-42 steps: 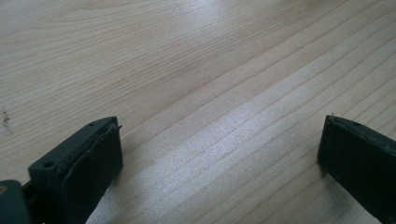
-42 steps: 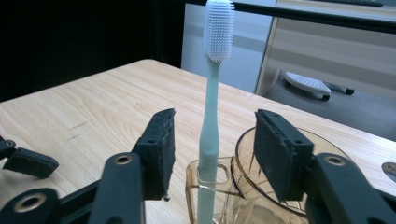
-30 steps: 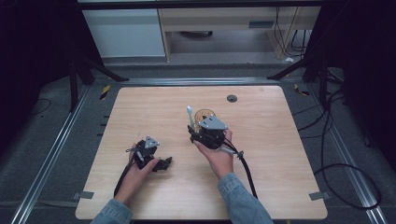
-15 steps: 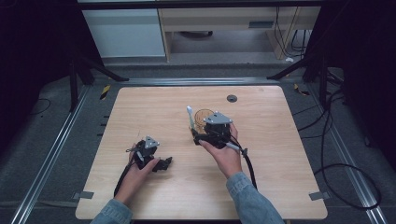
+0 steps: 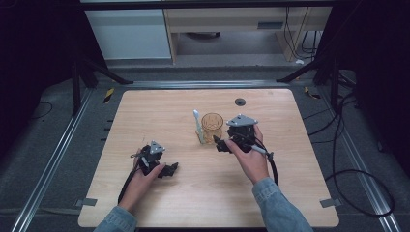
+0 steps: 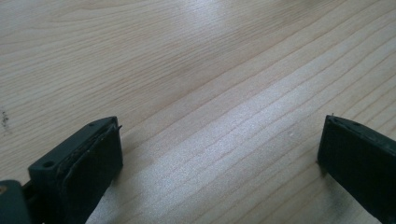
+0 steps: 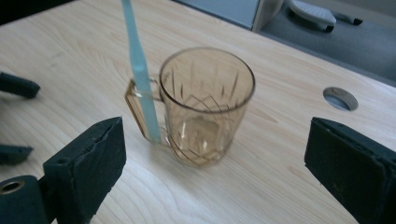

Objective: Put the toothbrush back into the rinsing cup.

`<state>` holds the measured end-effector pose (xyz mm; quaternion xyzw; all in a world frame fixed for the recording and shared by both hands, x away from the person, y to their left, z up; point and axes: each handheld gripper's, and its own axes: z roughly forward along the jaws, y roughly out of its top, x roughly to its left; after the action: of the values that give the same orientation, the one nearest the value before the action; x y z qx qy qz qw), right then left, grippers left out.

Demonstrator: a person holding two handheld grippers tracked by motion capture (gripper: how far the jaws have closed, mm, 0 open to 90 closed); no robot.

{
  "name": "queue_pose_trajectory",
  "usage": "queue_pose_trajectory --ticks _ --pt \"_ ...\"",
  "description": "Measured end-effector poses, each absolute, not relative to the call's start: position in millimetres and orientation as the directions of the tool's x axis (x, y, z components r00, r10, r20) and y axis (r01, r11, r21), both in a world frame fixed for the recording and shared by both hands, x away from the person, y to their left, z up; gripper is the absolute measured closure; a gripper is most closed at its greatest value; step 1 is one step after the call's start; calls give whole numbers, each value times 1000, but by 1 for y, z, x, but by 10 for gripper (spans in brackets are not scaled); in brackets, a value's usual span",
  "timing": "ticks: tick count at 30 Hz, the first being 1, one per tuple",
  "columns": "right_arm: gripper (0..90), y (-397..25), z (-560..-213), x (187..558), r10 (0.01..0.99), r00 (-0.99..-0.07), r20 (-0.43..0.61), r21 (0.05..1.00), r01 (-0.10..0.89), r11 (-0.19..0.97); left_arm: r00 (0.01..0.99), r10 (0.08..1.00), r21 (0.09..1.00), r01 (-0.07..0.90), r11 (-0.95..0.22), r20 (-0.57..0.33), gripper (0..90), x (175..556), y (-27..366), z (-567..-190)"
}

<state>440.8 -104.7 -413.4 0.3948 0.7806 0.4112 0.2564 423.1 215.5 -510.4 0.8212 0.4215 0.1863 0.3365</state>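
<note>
Right gripper view looked straight at an amber cut-glass mug (image 7: 205, 105) standing upright on the pale wooden worktop (image 7: 280, 186). Nothing lay inside it that could be made out; its bottom showed through the glass. A light blue toothbrush (image 7: 140, 74) leaned steeply against the outside of the mug, its lower end resting at the handle (image 7: 135, 109), not within the cup. The right tongs (image 7: 215, 172) were spread wide, one jaw at each lower corner of that view, with the mug just ahead of the gap and touching neither jaw. A round cable hole (image 7: 340, 98) sat in the worktop further back.

From the high view, the mug (image 5: 212, 126) stood near the middle of the worktop (image 5: 145, 111), with the toothbrush (image 5: 197, 126) on its left side. The right tongs (image 5: 221, 143) were held just beside the mug, tipped toward it, with the right hand (image 5: 251, 159) gripping from behind and the sleeved forearm reaching in from the bottom edge. The left tongs (image 5: 170, 169) lay low on the worktop, well apart from the mug, under the left hand (image 5: 140, 176).

In the left gripper view, the left tongs (image 6: 219, 158) stood wide apart over bare wood.
</note>
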Motion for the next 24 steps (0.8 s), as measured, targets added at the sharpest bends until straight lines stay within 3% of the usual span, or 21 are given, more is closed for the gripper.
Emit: queue_pose_trajectory --ticks 24 --pt "133 -190 -440 428 873 -470 -129 769 508 387 575 818 709 567 -419 23 0 423 215 -510"
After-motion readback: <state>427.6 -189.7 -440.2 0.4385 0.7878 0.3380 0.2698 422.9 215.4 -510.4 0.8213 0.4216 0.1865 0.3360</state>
